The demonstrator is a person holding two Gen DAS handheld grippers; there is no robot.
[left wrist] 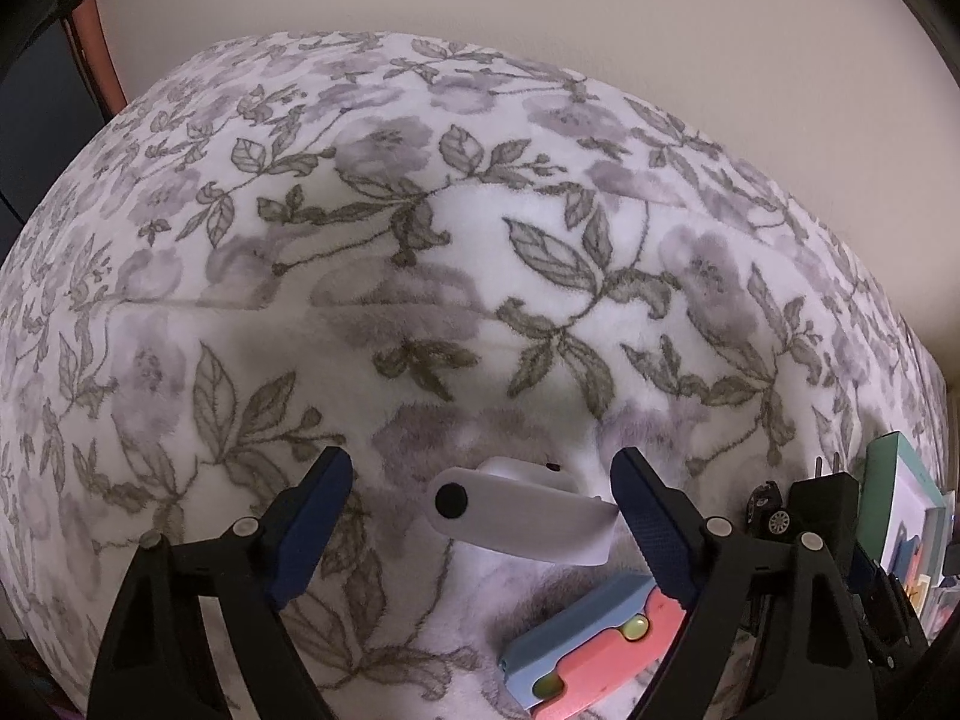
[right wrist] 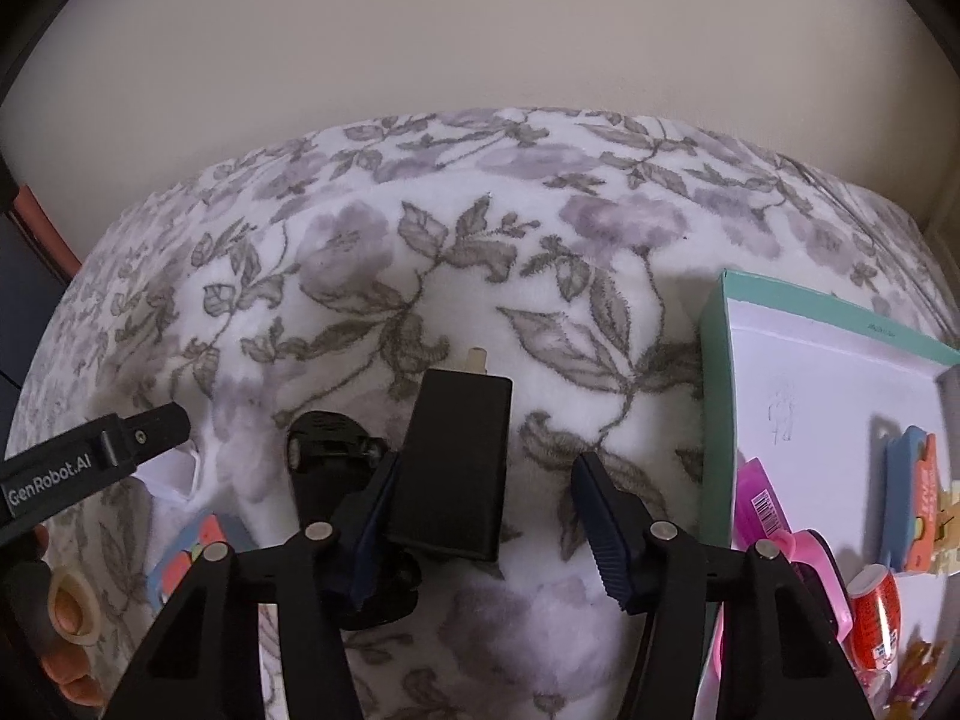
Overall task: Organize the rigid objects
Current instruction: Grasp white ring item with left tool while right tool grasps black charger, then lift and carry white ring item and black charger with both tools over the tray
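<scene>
The left gripper (left wrist: 480, 516) stands wide around a white plastic piece (left wrist: 522, 519), low centre, one pad touching or nearly. The right gripper (right wrist: 480, 531), half open, has one pad against a black charger (right wrist: 453, 468); a lopsided close could tip it into the toy car (right wrist: 327, 444). Only the right view shows inside the box (right wrist: 798, 372).

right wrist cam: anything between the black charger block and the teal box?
Nothing: only bare floral blanket separates the black charger block from the teal box, seen in the right wrist view.
</scene>
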